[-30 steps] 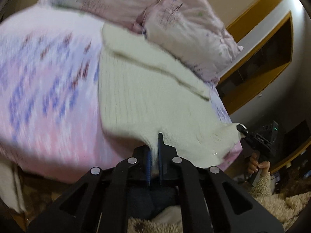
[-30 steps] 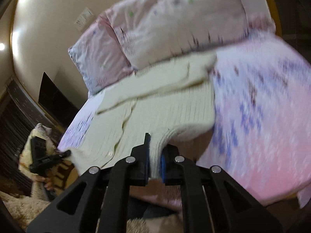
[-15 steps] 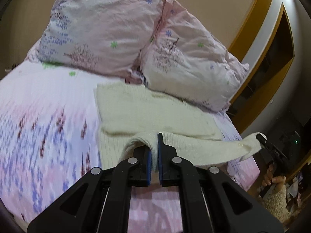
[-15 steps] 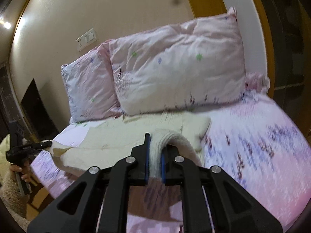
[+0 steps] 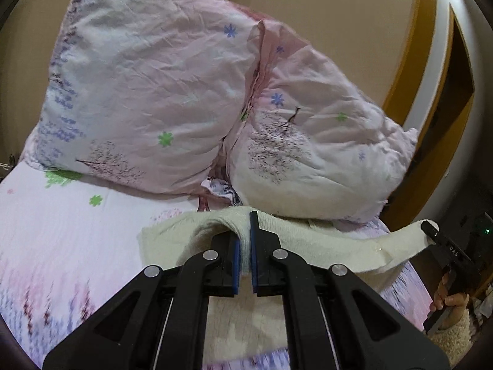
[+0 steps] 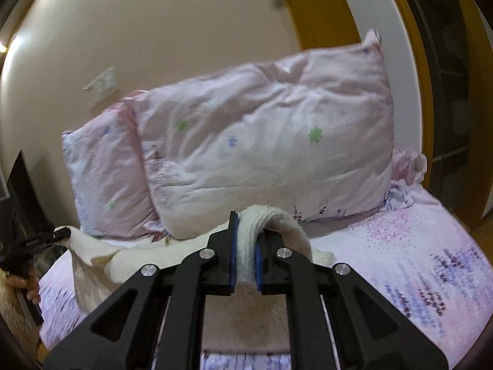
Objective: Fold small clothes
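Carrying the hem forward now! Left gripper point(image 5: 243, 259) is pinched tight on the near edge of the cream knit sweater point(image 5: 323, 240), and right gripper point(image 6: 246, 256) is clamped on its own corner of the same edge. A second ago that hem hung off the foot of the bed point(image 5: 71, 234); now both corners are lifted and swept up over the garment's body, nearly at the pillows point(image 5: 148, 92). That looks like the bottom-to-top fold almost closed, with only the lay-down and release remaining.
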Action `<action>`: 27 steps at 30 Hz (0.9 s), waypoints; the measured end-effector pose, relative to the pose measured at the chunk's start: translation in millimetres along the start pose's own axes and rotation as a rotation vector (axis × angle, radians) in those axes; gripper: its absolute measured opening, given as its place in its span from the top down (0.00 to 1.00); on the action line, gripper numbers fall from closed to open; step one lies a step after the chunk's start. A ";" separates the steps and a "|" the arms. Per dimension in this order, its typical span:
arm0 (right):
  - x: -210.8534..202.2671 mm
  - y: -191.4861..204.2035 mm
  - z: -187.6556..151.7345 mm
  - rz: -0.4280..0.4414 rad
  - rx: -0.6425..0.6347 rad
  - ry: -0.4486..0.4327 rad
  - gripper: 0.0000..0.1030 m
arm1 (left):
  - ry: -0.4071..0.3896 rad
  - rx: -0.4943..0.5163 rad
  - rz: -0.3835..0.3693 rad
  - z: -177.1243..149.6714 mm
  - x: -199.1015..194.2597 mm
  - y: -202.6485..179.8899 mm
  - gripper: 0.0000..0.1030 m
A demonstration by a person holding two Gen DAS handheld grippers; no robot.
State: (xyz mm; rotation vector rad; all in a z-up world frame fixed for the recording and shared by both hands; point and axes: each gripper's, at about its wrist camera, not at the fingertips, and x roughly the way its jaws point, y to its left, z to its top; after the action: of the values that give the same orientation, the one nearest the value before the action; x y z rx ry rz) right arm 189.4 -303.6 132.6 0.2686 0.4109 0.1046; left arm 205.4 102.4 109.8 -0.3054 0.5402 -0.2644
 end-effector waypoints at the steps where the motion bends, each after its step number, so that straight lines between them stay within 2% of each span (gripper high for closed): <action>1: 14.5 -3.2 -0.6 -0.016 0.012 0.017 0.92 | 0.005 -0.005 0.002 1.0 10.0 3.0 0.96; 5: 70.9 -16.9 -12.1 -0.076 0.059 0.116 0.92 | 0.065 -0.062 0.021 -1.4 59.6 24.6 0.96; 8: 116.6 -34.3 -23.2 -0.101 0.148 0.221 0.92 | 0.130 -0.142 0.034 -7.1 95.0 46.1 0.96; 11: 142.4 -47.8 -30.5 -0.112 0.226 0.280 0.92 | 0.169 -0.209 0.031 -13.8 116.4 61.0 0.96; 15: 165.2 -54.9 -37.3 -0.136 0.262 0.337 0.91 | 0.211 -0.265 0.025 -19.3 136.1 72.5 0.96; 17: 176.5 -57.7 -39.7 -0.141 0.290 0.369 0.88 | 0.229 -0.286 0.021 -19.0 143.6 75.0 0.96; 18: 179.5 -59.2 -40.1 -0.142 0.302 0.380 0.83 | 0.239 -0.295 0.019 -18.7 147.1 75.8 0.95; 20: 184.9 -62.0 -39.6 -0.128 0.332 0.394 0.68 | 0.260 -0.319 0.014 -18.2 152.9 76.2 0.95; 21: 183.6 -62.6 -38.2 -0.129 0.335 0.383 0.57 | 0.265 -0.329 0.014 -17.8 154.0 76.4 0.92; 22: 180.4 -61.6 -36.9 -0.137 0.329 0.369 0.50 | 0.273 -0.341 0.007 -17.2 154.5 76.9 0.90; 23: 176.3 -61.9 -34.3 -0.146 0.318 0.352 0.48 | 0.273 -0.347 -0.004 -16.2 153.9 75.7 0.79; 24: 169.1 -62.7 -31.7 -0.152 0.307 0.333 0.46 | 0.266 -0.351 -0.008 -14.5 151.3 74.8 0.60; 26: 155.8 -66.4 -29.0 -0.150 0.302 0.313 0.46 | 0.237 -0.355 0.003 -12.6 141.4 74.3 0.44; 27: 146.3 -69.8 -28.3 -0.145 0.299 0.304 0.46 | 0.224 -0.349 0.002 -11.4 133.9 73.7 0.44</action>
State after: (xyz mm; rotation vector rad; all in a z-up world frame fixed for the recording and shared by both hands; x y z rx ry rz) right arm 314.5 -341.3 32.5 0.5197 0.7484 -0.0604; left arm 321.9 124.4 12.8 -0.6179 0.8101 -0.2024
